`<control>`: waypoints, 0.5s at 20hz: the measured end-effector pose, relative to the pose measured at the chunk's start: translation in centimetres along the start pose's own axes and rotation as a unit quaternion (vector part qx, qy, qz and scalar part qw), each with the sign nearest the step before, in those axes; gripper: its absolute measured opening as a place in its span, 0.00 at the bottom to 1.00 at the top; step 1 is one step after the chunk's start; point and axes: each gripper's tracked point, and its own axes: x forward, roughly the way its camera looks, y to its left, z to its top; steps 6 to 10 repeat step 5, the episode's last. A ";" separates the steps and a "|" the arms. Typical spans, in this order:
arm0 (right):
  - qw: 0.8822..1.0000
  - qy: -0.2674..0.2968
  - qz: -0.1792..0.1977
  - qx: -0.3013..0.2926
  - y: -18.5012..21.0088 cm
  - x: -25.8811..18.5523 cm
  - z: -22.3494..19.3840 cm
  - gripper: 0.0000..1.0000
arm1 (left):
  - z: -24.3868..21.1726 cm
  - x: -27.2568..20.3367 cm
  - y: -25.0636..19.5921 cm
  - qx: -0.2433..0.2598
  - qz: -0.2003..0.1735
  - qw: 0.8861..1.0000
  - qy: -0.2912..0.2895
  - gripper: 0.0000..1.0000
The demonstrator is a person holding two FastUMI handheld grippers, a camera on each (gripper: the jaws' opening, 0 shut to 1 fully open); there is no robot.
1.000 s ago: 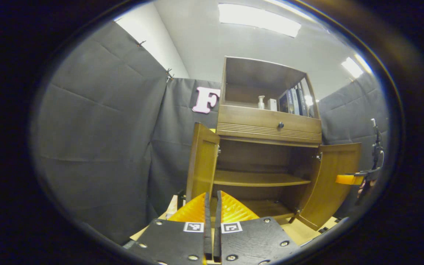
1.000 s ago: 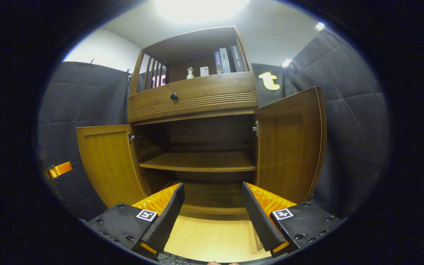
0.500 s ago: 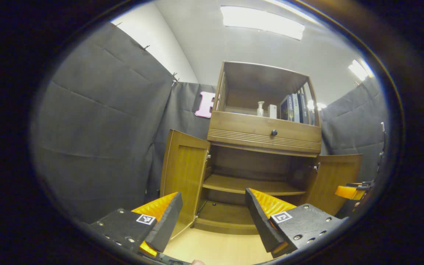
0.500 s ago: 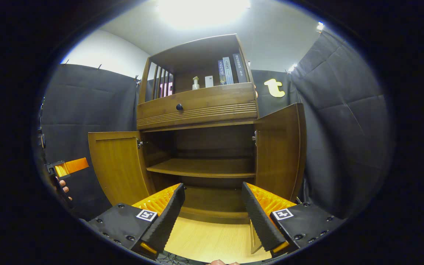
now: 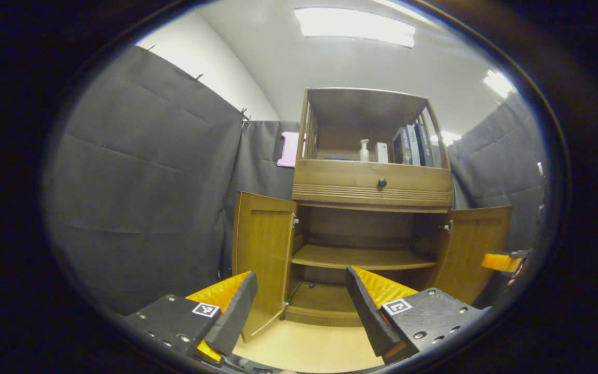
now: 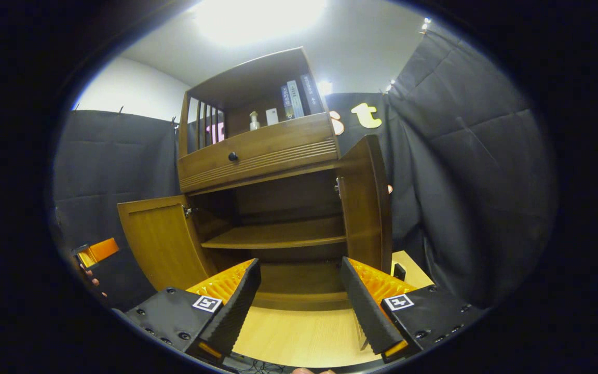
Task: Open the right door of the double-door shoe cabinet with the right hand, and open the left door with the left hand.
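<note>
The wooden shoe cabinet (image 5: 371,187) stands ahead with both lower doors swung out. In the left gripper view its left door (image 5: 261,254) is just beyond my left gripper (image 5: 300,271), which is open with nothing between its fingers. The right door (image 5: 478,249) hangs wide, and my right gripper (image 5: 499,261) shows beside it. In the right gripper view the cabinet (image 6: 257,156) has its right door (image 6: 366,208) nearly edge-on and its left door (image 6: 156,239) wide. My right gripper (image 6: 299,261) is open and holds nothing. The left gripper (image 6: 94,251) shows at far left with a hand.
Inside the cabinet is a bare middle shelf (image 5: 361,257). A drawer with a dark knob (image 5: 382,182) sits above the doors. The top compartment holds books (image 5: 408,145), a small bottle (image 5: 364,149) and a white box. Black cloth walls close in on both sides. The floor board (image 6: 299,332) is light wood.
My left gripper went from shut to open and drew back from the left door. The right gripper view turned, so the right door now looks more edge-on.
</note>
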 end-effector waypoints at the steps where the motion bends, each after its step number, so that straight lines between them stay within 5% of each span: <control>1: 1.000 -0.003 -0.006 0.006 0.2 0.0 0.0 0.98 | -0.4 0.2 -0.2 0.004 -0.008 1.000 0.005 1.00; 10: 0.999 -0.002 -0.037 -0.011 1.0 0.5 -0.4 0.97 | -1.7 2.4 -0.5 0.027 -0.036 0.999 0.013 1.00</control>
